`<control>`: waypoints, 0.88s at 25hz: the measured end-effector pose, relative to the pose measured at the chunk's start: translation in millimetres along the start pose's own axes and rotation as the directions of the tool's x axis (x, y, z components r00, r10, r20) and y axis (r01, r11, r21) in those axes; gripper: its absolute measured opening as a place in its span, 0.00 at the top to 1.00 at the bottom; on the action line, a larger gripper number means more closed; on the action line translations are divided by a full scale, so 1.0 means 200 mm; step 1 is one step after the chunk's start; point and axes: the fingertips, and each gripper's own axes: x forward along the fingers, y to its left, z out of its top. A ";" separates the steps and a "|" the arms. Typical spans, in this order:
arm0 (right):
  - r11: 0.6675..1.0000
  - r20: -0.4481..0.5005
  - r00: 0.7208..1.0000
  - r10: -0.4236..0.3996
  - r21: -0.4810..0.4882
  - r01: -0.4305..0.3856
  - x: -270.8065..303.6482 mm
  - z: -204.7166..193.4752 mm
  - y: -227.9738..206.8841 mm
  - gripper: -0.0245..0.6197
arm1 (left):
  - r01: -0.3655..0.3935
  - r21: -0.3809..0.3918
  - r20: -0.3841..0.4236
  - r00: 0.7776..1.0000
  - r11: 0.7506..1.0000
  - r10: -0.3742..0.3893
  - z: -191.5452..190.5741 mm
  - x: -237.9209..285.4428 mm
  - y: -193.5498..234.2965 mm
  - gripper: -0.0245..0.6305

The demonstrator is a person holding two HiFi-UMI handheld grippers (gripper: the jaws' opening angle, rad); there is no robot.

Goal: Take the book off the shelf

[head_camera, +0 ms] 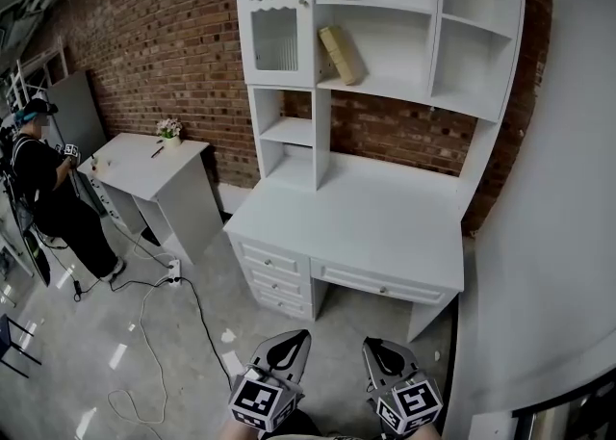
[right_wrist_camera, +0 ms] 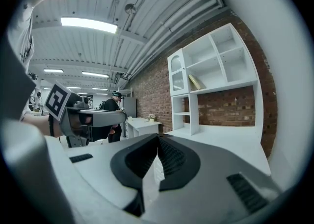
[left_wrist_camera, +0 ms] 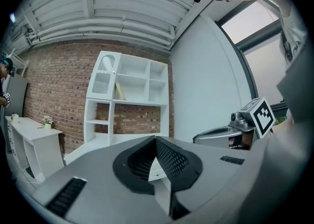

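A tan book (head_camera: 341, 54) leans tilted against the left side of the middle compartment of the white hutch shelf (head_camera: 385, 91) above the desk (head_camera: 356, 226). It also shows small in the left gripper view as the book (left_wrist_camera: 119, 91) and in the right gripper view as the book (right_wrist_camera: 196, 82). My left gripper (head_camera: 298, 337) and right gripper (head_camera: 371, 344) hang low at the bottom of the head view, well short of the desk and far from the book. Both are shut with nothing between the jaws: left gripper (left_wrist_camera: 155, 139), right gripper (right_wrist_camera: 158, 137).
A second white table (head_camera: 144, 164) with a small flower pot (head_camera: 169, 129) stands at left, and a person (head_camera: 48, 193) stands beside it. Cables (head_camera: 154, 332) trail over the floor. A white wall (head_camera: 549, 236) flanks the desk on the right, with brick wall behind.
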 end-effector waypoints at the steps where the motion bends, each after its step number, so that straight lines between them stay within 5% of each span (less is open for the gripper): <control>1: 1.000 -0.001 1.000 -0.004 -0.005 0.004 0.04 0.01 0.00 0.95 | 0.001 -0.004 0.002 1.000 1.000 -0.001 0.01 0.02 0.04 0.96; 13: 0.992 0.017 0.992 -0.124 -0.021 0.125 0.72 0.21 -0.08 0.95 | 0.077 -0.011 0.008 0.997 0.997 -0.077 0.12 0.29 0.73 0.96; 22: 0.988 0.027 0.989 -0.142 -0.062 0.143 1.21 0.36 -0.03 0.95 | 0.060 -0.035 -0.014 0.998 0.998 -0.060 0.13 0.37 1.25 0.96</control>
